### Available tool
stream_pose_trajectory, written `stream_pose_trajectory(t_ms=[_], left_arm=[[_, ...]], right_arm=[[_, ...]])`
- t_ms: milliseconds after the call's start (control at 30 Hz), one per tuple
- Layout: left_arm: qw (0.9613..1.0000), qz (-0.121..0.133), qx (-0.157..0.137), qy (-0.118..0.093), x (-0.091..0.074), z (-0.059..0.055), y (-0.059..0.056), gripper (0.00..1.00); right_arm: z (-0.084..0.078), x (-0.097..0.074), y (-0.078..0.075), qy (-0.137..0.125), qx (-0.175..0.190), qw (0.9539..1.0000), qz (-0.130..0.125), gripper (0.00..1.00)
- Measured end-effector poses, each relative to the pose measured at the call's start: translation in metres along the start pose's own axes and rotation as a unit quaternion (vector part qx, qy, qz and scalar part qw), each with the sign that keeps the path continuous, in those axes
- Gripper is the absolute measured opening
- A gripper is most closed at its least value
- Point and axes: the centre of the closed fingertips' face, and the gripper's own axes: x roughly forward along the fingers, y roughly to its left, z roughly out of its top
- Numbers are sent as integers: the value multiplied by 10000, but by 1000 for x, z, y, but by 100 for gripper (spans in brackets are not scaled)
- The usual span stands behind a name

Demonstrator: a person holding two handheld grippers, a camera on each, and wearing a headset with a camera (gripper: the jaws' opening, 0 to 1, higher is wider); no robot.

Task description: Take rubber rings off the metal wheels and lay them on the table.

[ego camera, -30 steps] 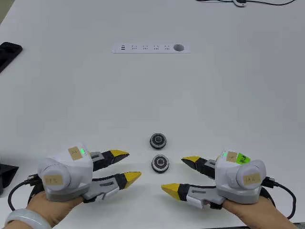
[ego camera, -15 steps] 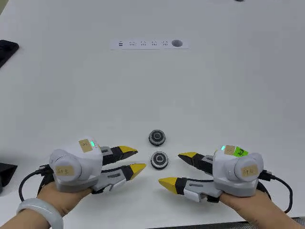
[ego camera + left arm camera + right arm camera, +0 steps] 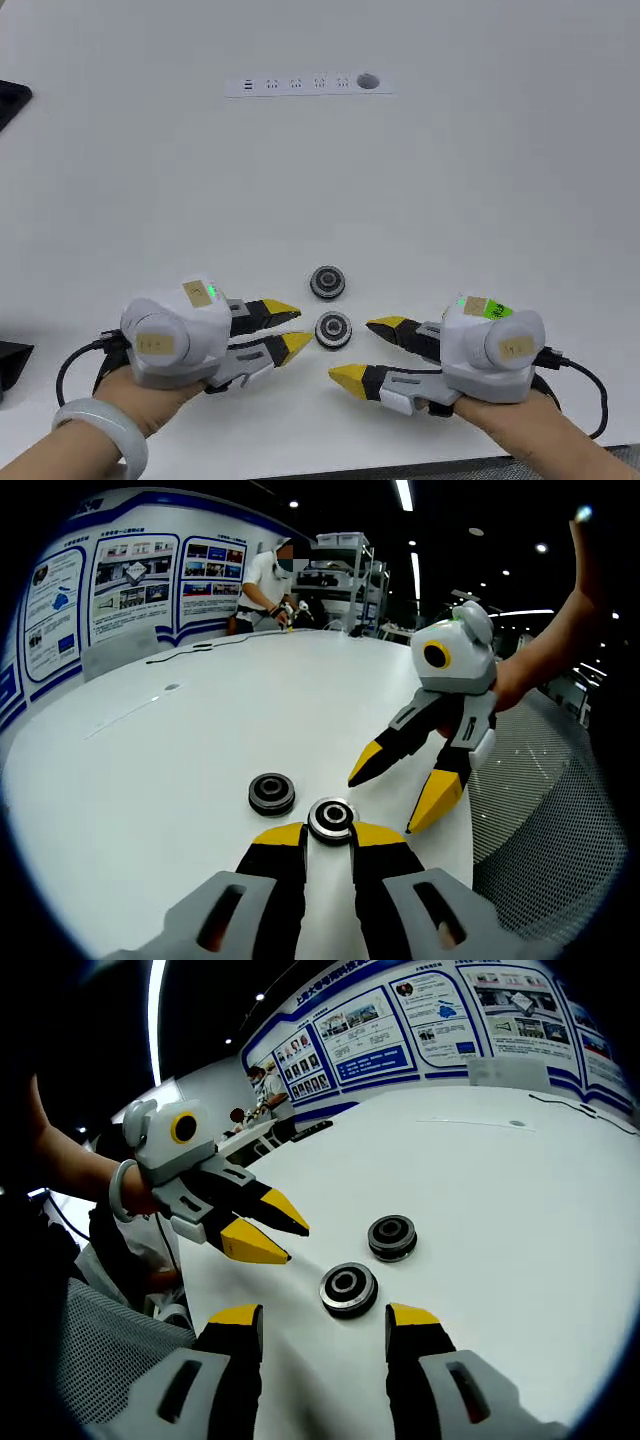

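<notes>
Two metal wheels with black rubber rings lie flat on the white table (image 3: 480, 180). The near wheel (image 3: 333, 329) (image 3: 332, 818) (image 3: 348, 1288) lies between my two grippers, and the far wheel (image 3: 327, 282) (image 3: 271, 792) (image 3: 392, 1236) sits just behind it. My left gripper (image 3: 302, 327) (image 3: 330, 836) is open with a narrow gap, its yellow tips right at the near wheel's left side. My right gripper (image 3: 351, 348) (image 3: 323, 1318) stands wide open to the right of that wheel, a little short of it, with nothing between its fingers.
A white power strip (image 3: 300, 84) lies at the far middle of the table. Black objects sit at the left edge, one far (image 3: 12, 100) and one near (image 3: 12, 365). The table's front edge runs just below my hands.
My left gripper has moved right, up to the near wheel, and its jaws have narrowed. The right gripper has edged slightly left. The wheels have stayed put.
</notes>
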Motion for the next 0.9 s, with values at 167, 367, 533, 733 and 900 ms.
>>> stream_pose_trajectory(t_ms=[167,367,533,733,900], left_arm=[[9999,-77,111,58,5,1,-2,15],[9995,-157,225,158,13,3,-2,14],[9987,-234,385,252,21,4,-4,13],[9973,-338,523,378,28,2,-6,13],[9966,-388,581,433,32,2,-5,13]], right_arm=[[1,1,1,-37,40,10000,18,49],[1,2,0,-88,159,9998,20,49],[2,2,-1,-139,284,9995,31,47],[2,2,-2,-175,358,9992,25,46],[2,2,-3,-194,403,9990,12,46]])
